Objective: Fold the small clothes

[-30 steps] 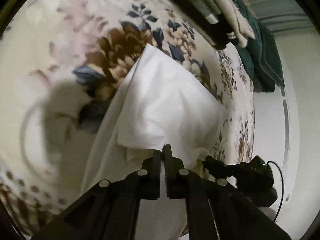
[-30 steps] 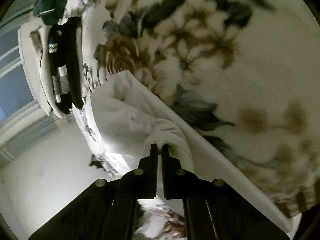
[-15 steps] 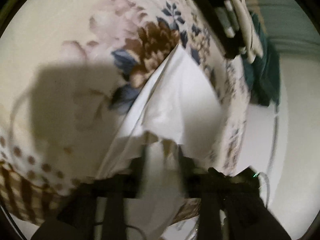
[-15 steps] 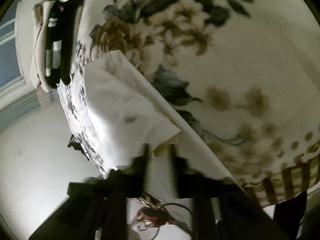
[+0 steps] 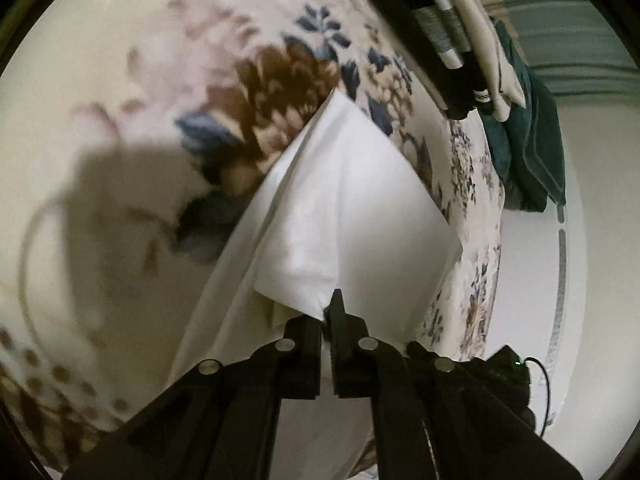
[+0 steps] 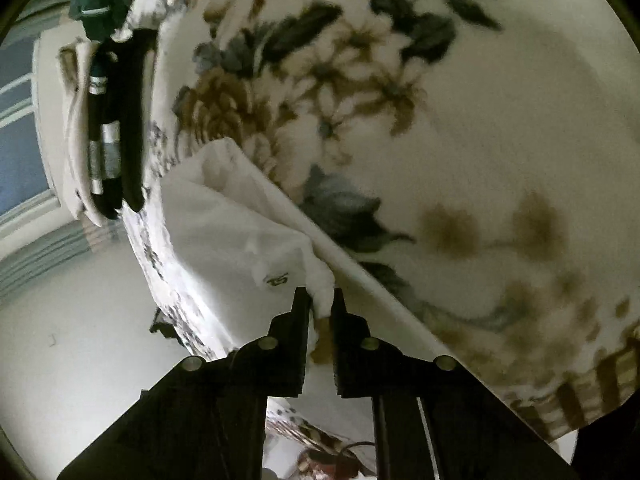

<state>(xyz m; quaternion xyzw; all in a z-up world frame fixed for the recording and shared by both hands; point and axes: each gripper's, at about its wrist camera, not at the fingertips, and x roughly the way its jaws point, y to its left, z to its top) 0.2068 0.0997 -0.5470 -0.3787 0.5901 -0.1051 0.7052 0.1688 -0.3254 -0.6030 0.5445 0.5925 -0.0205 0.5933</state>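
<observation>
A small white garment (image 5: 352, 208) lies partly folded on a floral bedspread (image 5: 120, 80), close to the bed's edge. My left gripper (image 5: 328, 312) is shut on the near corner of its folded top layer. In the right wrist view the same white garment (image 6: 232, 232) shows a small printed label and a bunched, rolled edge. My right gripper (image 6: 320, 304) is shut on that bunched edge, and the cloth fills the narrow gap between its jaws. The lower layer runs under both grippers and is partly hidden.
A stack of folded clothes (image 5: 440, 28) in black, grey and cream sits at the bed's far edge (image 6: 108, 128), with a dark green cloth (image 5: 528, 140) hanging beside it. The pale floor (image 6: 80, 320) lies beyond the edge. A black device with a cable (image 5: 496, 368) rests low on the right.
Both grippers stood open half a second ago and are shut on the white garment again. The top layer lies flatter than a second ago.
</observation>
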